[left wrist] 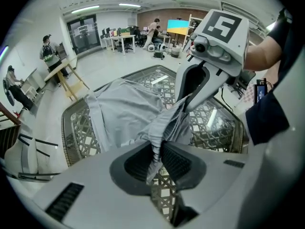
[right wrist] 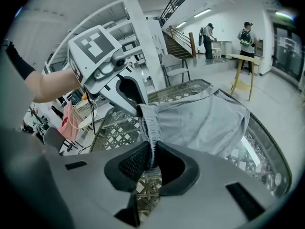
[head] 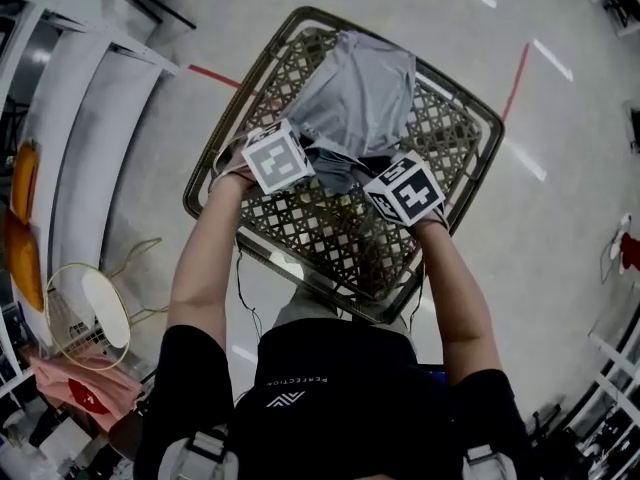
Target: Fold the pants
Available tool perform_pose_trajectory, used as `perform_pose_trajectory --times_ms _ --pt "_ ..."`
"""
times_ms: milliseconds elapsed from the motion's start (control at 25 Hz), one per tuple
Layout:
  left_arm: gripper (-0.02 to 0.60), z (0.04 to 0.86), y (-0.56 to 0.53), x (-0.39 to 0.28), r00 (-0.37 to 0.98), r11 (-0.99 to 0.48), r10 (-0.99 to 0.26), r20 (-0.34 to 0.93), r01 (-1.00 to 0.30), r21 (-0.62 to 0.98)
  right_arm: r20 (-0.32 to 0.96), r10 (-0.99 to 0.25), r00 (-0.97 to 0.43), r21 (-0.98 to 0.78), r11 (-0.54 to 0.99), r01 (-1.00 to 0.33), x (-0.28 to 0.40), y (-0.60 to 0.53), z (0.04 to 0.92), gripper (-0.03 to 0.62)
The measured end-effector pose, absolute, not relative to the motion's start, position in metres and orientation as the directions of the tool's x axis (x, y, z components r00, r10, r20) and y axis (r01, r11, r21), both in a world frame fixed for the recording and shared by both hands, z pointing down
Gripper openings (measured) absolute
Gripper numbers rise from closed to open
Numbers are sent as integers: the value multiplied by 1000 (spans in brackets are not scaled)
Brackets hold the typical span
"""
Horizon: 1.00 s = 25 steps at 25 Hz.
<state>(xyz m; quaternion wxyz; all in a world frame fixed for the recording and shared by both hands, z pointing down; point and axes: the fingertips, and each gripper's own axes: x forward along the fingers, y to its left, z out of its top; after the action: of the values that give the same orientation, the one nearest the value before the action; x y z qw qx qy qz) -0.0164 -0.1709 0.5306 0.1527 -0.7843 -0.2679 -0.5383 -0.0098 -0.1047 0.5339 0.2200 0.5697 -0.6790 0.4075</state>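
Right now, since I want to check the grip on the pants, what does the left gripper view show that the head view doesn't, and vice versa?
Only the left gripper view: the left gripper with its fingers clamped on a bunched edge of the grey pants. Only the head view: the full outline of the woven table and the person's left forearm. Both: the pants draped on the table and the right gripper holding them.

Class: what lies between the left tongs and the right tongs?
A bunched stretch of the grey fabric pants, which the left tongs and right tongs both pinch, above the brown woven rattan table. The head view shows it.
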Motion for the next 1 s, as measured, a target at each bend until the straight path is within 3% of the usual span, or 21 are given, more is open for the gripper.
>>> perform_pose_trajectory --times_ms 1000 --pt "74 538 -205 110 314 -912 168 935 410 26 748 -629 -213 -252 29 -967 130 -133 531 66"
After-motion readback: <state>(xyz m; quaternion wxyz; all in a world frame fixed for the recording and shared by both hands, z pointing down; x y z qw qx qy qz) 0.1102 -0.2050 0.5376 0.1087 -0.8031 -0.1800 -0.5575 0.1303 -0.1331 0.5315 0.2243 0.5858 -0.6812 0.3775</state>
